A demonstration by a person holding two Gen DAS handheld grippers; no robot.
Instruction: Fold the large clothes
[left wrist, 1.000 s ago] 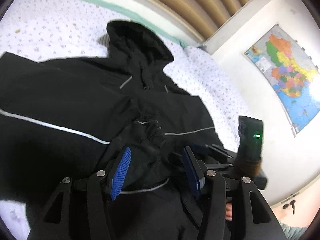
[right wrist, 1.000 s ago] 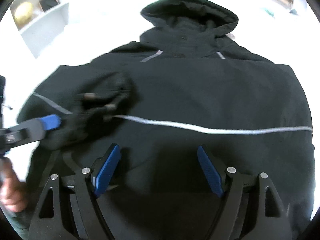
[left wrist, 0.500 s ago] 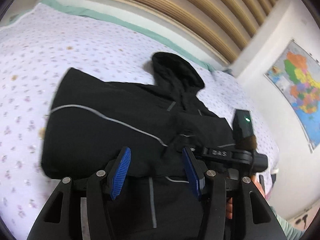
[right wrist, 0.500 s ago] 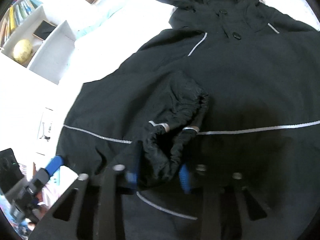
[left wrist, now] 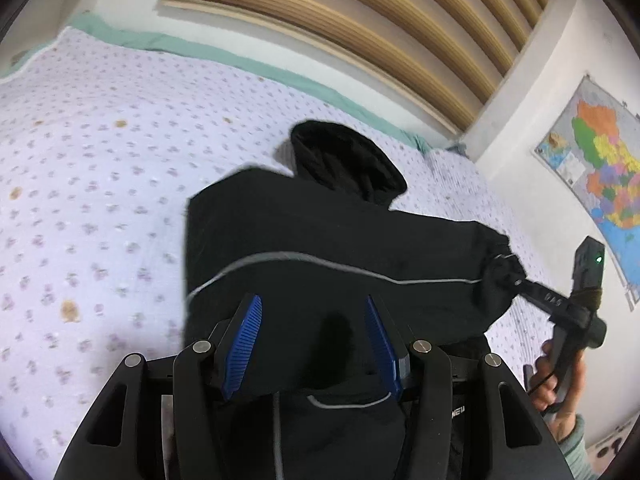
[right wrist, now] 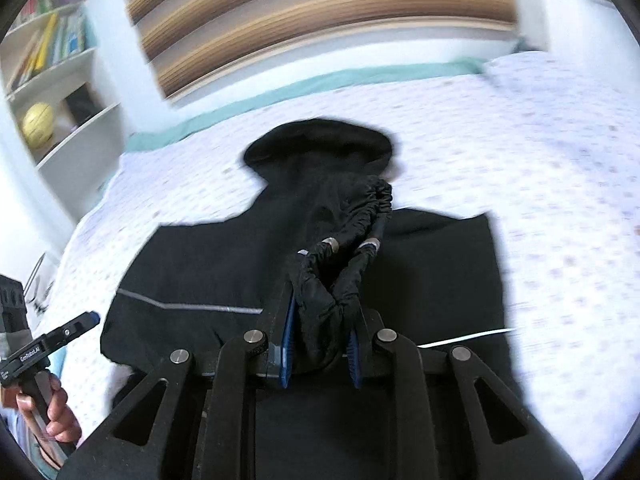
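Black hooded jacket (left wrist: 320, 240), its elastic sleeve cuff (right wrist: 340, 276) bunched between the blue fingers (right wrist: 286, 336) of the right gripper (right wrist: 320, 344), which are clamped tight on it. Half a second ago that cuff lay on the jacket's chest; now it is lifted and the sleeve is drawn sideways across the body toward the right. The left gripper (left wrist: 312, 340) hovers low over the lower front, fingers (left wrist: 244, 344) apart, holding nothing, as before. The jacket lies on a floral bedsheet (left wrist: 100, 160), hood (left wrist: 344, 164) toward the slatted headboard (left wrist: 340, 16). Judging by this, one sleeve is being folded across, so folding is at an early stage
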